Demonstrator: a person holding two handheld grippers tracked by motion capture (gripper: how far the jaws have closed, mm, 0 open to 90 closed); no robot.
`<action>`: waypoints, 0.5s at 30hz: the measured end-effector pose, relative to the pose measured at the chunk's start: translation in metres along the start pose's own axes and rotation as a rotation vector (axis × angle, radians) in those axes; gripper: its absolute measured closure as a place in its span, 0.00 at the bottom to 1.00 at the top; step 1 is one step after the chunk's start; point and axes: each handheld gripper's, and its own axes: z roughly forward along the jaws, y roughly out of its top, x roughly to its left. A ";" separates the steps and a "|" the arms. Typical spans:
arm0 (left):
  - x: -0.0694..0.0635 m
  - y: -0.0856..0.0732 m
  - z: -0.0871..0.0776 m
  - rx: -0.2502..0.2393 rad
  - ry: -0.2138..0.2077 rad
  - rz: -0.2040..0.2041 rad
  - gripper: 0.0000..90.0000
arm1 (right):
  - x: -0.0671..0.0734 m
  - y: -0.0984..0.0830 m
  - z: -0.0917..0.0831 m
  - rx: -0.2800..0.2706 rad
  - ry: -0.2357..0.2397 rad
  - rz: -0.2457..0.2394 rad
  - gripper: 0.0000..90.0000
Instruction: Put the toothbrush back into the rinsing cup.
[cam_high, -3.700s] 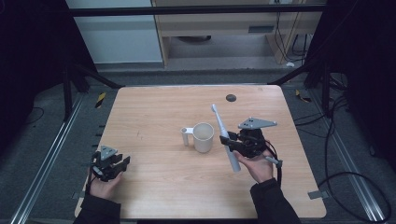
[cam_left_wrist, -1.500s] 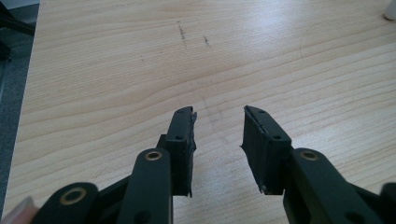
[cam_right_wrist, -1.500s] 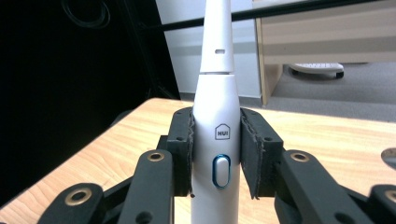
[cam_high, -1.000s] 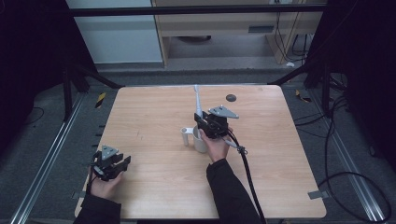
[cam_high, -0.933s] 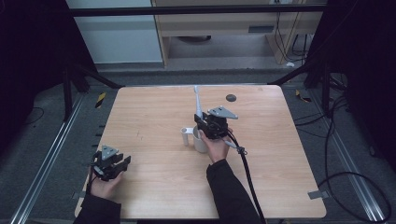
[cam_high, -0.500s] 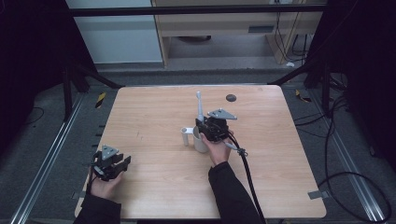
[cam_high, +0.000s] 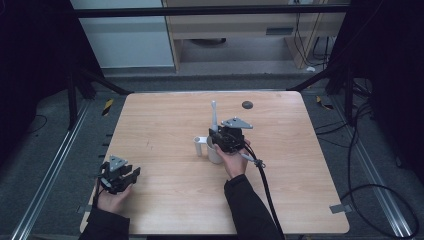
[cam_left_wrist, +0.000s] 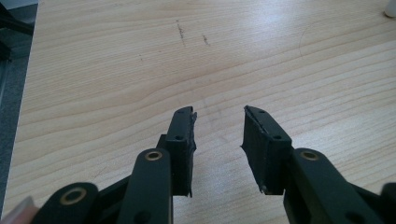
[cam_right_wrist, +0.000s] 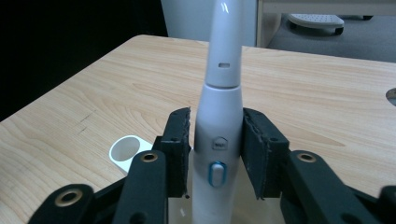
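A white electric toothbrush (cam_high: 213, 114) stands upright, head up, with its lower end in or just over a white mug (cam_high: 214, 154) near the table's middle. My right gripper (cam_high: 218, 135) is shut on the handle. In the right gripper view the toothbrush (cam_right_wrist: 219, 93) sits between both black pads of that gripper (cam_right_wrist: 217, 119), its blue-ringed button facing the camera, and the mug's handle (cam_right_wrist: 125, 151) lies below left. My left gripper (cam_high: 131, 172) rests at the table's front left corner, open. In the left gripper view, the left gripper (cam_left_wrist: 218, 112) has only bare wood between its pads.
A small dark round spot (cam_high: 247, 104) marks the wooden table (cam_high: 165, 115) behind the mug. The right gripper's cable (cam_high: 263, 177) trails back toward the front edge. Metal rails and dark floor flank the table on both sides.
The right gripper carried the toothbrush from right of the mug to above it, turned it upright, then lowered it over the last second. The left gripper stayed put.
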 end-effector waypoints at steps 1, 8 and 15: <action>0.000 0.000 0.000 0.000 0.000 -0.001 0.70 | 0.000 0.001 -0.001 -0.002 0.001 -0.006 0.69; 0.000 0.000 0.000 -0.001 0.001 0.000 0.70 | -0.001 0.004 -0.012 -0.013 -0.005 -0.033 0.56; 0.000 0.000 0.000 0.000 0.002 0.002 0.70 | -0.006 0.008 -0.034 -0.016 -0.002 -0.049 0.50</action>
